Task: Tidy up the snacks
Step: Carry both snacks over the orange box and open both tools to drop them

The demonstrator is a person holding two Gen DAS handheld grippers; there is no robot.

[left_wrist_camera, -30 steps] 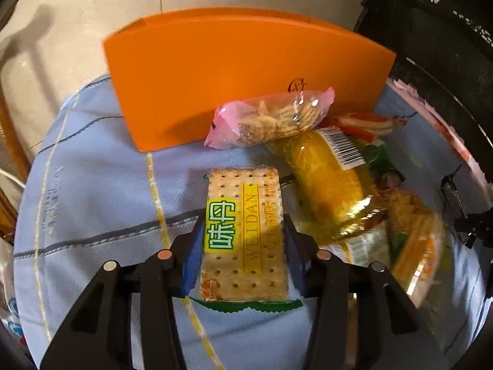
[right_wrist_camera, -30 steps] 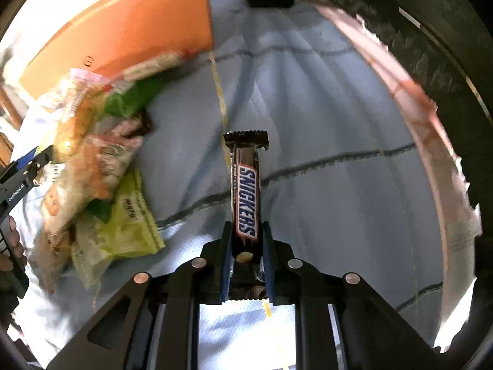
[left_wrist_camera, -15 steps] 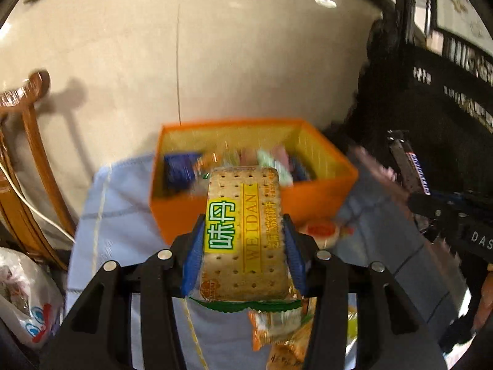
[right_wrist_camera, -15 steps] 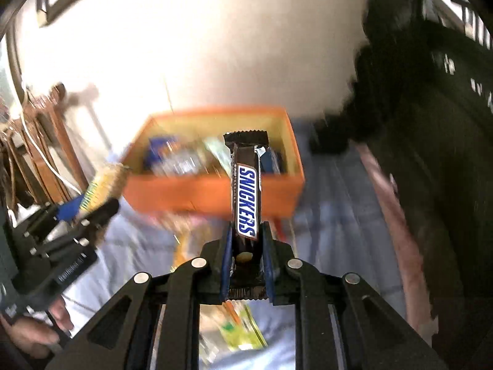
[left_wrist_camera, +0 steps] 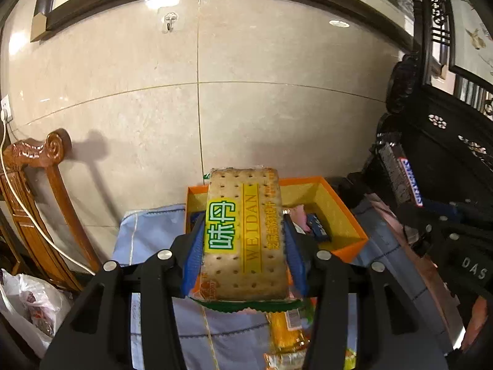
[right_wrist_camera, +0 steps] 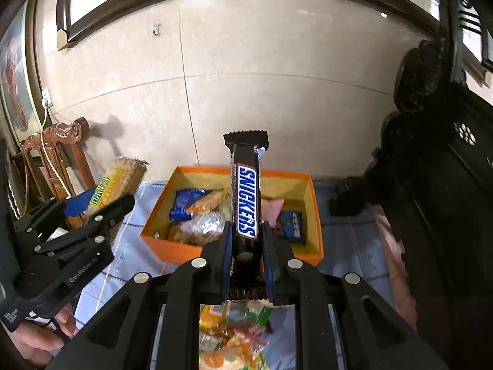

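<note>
My left gripper (left_wrist_camera: 243,240) is shut on a Weidan cracker pack (left_wrist_camera: 243,234) and holds it in the air in front of the orange box (left_wrist_camera: 345,212). My right gripper (right_wrist_camera: 246,240) is shut on a Snickers bar (right_wrist_camera: 246,197), held upright above the near wall of the orange box (right_wrist_camera: 185,249). The box holds several snack packets, among them a blue one (right_wrist_camera: 188,203) and a pink one (right_wrist_camera: 272,209). The left gripper with the crackers also shows in the right wrist view (right_wrist_camera: 101,203), left of the box. The right gripper and Snickers show at the right of the left wrist view (left_wrist_camera: 409,191).
Loose snack packets (right_wrist_camera: 234,339) lie on the blue-grey tablecloth (left_wrist_camera: 154,231) below both grippers. A wooden chair (left_wrist_camera: 40,191) and a plastic bag (left_wrist_camera: 27,305) are at the left. Dark carved furniture (right_wrist_camera: 437,185) stands at the right. A tiled wall is behind the box.
Both grippers have lifted their snacks off the table and risen higher, now looking over the open orange box from above its near side.
</note>
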